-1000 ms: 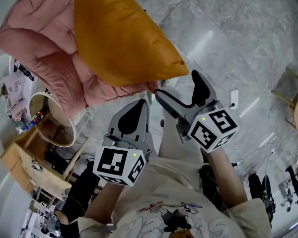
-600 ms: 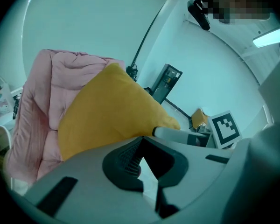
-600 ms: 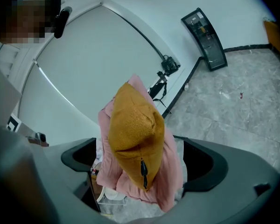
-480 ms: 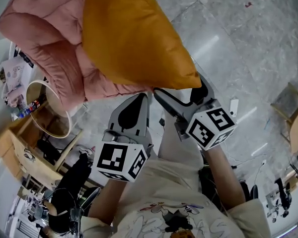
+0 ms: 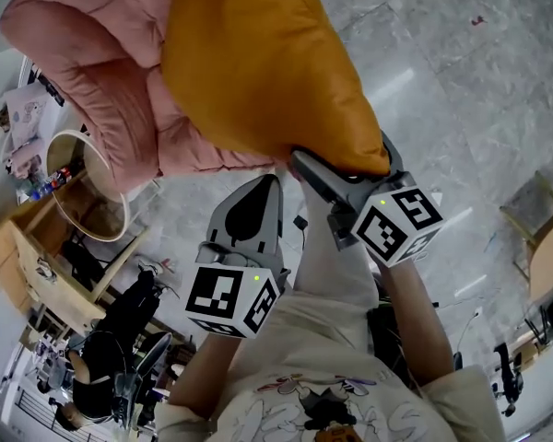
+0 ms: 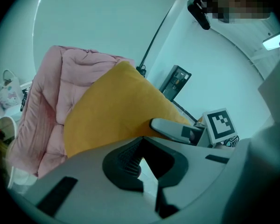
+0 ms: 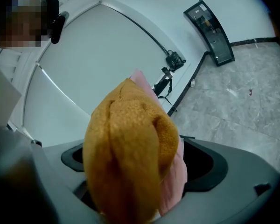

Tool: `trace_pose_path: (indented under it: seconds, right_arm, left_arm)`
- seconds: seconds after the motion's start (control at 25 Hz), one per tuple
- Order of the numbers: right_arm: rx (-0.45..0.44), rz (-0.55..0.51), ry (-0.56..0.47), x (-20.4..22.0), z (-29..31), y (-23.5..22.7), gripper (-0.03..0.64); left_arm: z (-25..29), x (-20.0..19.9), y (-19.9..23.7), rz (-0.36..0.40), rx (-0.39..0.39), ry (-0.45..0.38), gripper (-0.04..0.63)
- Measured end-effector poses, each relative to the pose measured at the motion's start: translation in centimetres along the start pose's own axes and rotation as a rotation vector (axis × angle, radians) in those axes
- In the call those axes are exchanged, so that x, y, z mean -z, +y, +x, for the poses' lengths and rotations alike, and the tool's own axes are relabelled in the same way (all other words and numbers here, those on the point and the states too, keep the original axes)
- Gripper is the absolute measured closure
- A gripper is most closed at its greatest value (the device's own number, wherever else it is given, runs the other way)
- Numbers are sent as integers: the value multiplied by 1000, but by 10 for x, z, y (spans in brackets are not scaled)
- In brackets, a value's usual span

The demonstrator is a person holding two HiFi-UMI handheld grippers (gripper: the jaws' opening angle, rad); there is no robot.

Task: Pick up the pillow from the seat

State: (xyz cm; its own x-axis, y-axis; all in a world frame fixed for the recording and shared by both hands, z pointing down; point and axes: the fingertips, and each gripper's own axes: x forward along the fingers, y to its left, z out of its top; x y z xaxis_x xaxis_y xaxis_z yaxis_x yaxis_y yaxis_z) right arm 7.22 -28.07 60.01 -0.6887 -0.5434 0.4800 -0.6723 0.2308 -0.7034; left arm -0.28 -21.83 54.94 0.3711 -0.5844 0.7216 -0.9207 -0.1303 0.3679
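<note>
1. At the right of the head view, the right gripper [image 5: 343, 162] points up and away from the body. Its jaws are pinched on the lower corner of the orange pillow [image 5: 258, 63]. The right gripper view shows bunched orange fabric filling the gap, with a sliver of pink cloth beside it.
2. The right forearm [image 5: 413, 325] runs straight from the lower right up to that gripper. The gripper's marker cube [image 5: 401, 221] sits tilted at the wrist end.
3. The left gripper [image 5: 263, 191] is held lower and closer to the torso, just beside the right one. It is aimed up toward the pillow's lower edge but is apart from it. Its jaws are pressed together at the tips with nothing between them.
4. The left forearm [image 5: 198, 385] rises from the bottom edge, close against the white shirt [image 5: 304, 376].
5. The pillow hangs broad side out in front of the pink quilted seat [image 5: 83, 53]. Its upper part overlaps the seat, and I cannot tell whether they touch.
6. Grey marbled floor [image 5: 461, 72] spreads beneath both grippers.
</note>
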Motion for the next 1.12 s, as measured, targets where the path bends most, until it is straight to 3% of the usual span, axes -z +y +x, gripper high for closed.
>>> trace_pose_path:
  seconds: [0.84, 0.88, 1.0, 1.12]
  right_arm:
    - [-5, -7, 29, -7, 47, 11, 58]
    - [-7, -3, 26, -7, 48, 12, 73]
    - [-1, 0, 17, -4, 47, 14, 215]
    - [-7, 12, 15, -2, 48, 18, 266]
  left_arm:
    - [-19, 8, 26, -78, -52, -35, 589]
    - [-21, 9, 27, -81, -58, -36, 591]
    - [-28, 9, 31, -84, -65, -50, 589]
    - [-36, 10, 37, -85, -68, -61, 589]
